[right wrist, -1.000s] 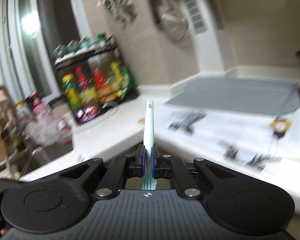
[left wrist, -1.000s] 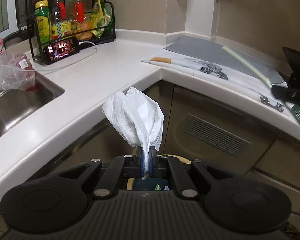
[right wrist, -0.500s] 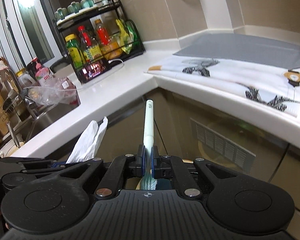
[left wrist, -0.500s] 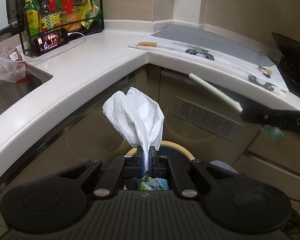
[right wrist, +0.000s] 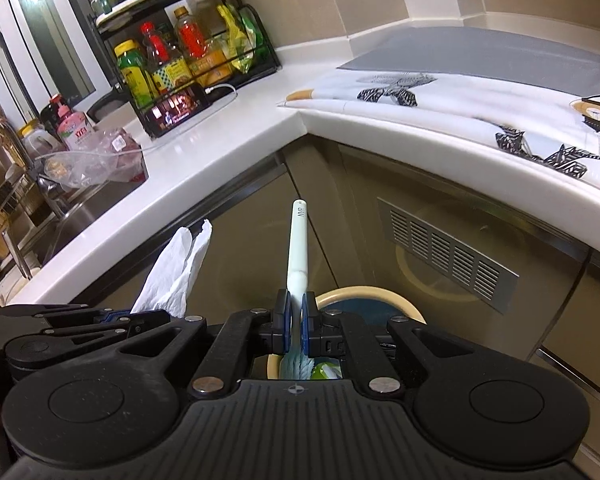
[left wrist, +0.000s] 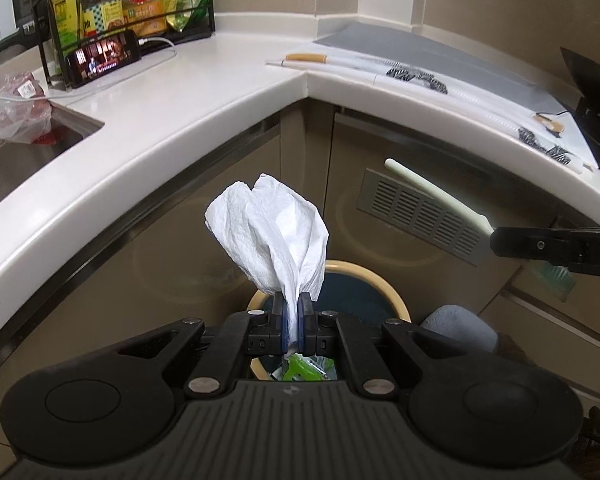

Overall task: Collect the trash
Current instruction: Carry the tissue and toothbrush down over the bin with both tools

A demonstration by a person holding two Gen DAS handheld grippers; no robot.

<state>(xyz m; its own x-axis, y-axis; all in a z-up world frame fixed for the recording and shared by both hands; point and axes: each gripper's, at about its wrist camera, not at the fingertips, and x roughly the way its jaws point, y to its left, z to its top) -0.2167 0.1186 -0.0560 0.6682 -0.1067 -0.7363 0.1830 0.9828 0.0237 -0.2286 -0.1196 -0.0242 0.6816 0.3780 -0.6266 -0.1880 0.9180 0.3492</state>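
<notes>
A tissue (left wrist: 272,236) is pinched by the left tool (left wrist: 291,322) and a toothbrush (right wrist: 298,248) by the right tool (right wrist: 295,322), both held above the bin (left wrist: 374,280) for dropping.

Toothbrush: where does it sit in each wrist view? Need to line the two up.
Left wrist: the toothbrush is at right of centre, slanting up-left from the right gripper at the frame's right edge, in front of the cabinet vent.
Right wrist: the toothbrush is dead centre, handle pointing up, clamped in the jaws with the bristles below them.
Shared landmark: the yellow-rimmed trash bin on the floor below both grippers.
</notes>
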